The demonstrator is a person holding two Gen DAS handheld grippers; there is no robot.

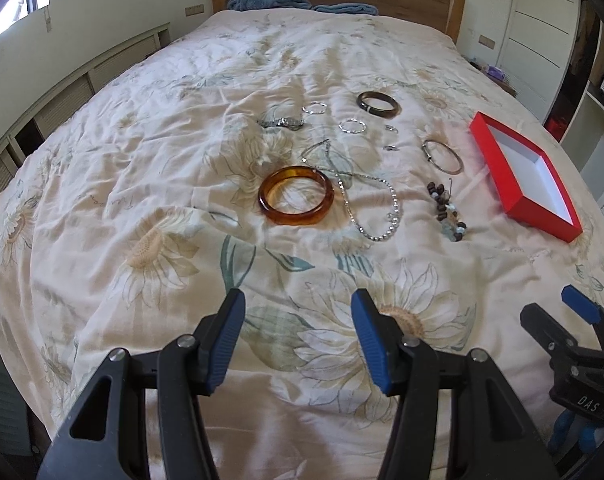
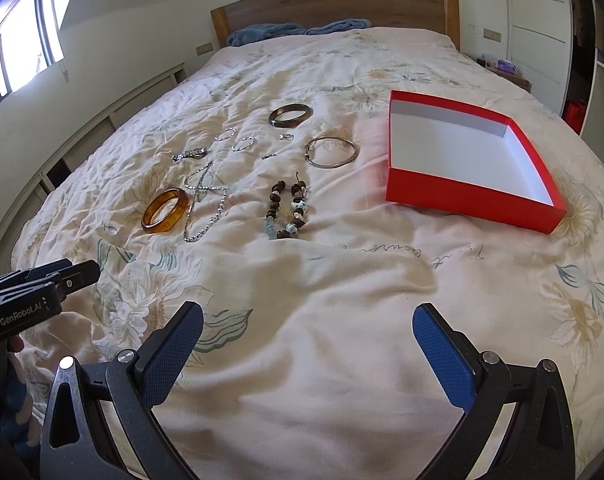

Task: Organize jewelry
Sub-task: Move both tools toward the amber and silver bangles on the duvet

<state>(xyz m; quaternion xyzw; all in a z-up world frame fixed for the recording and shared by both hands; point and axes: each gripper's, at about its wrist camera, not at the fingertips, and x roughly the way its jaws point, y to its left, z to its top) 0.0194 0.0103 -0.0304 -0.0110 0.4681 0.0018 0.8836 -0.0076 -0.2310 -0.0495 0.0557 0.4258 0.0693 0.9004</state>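
I have both tools hovering over the near end of the bed, clear of the work. The left gripper (image 1: 298,304) has its jaws moderately spread and holds nothing; the right gripper (image 2: 308,318) is spread wide, also unloaded.

All jewelry lies loose on the floral duvet (image 2: 342,320), well ahead of both tools. The red box (image 2: 466,196), white-lined and with nothing in it, sits to the right of the pieces.

Handling, as I judge it:
- Amber bangle (image 1: 296,196) and dark bangle (image 1: 379,104): rigid, smooth, probably slippery. Pinch across one wall of the ring.
- Silver bangle (image 2: 332,152): thin and stiff; it lies flat on soft fabric, so the pads must press into the duvet to catch the wire.
- Bead chain necklace (image 1: 376,216): limp, light, prone to trail and snag the amber bangle it touches. Take it at a bunched section.
- Beaded bracelet (image 2: 288,212): floppy, lumpy; grip over a bead cluster.
- Small hoop earrings (image 1: 352,126): tiny, easily lost in the folds.

The right wrist view shows the full box interior; the left wrist view shows it foreshortened at the edge but resolves the necklace-bangle contact better.
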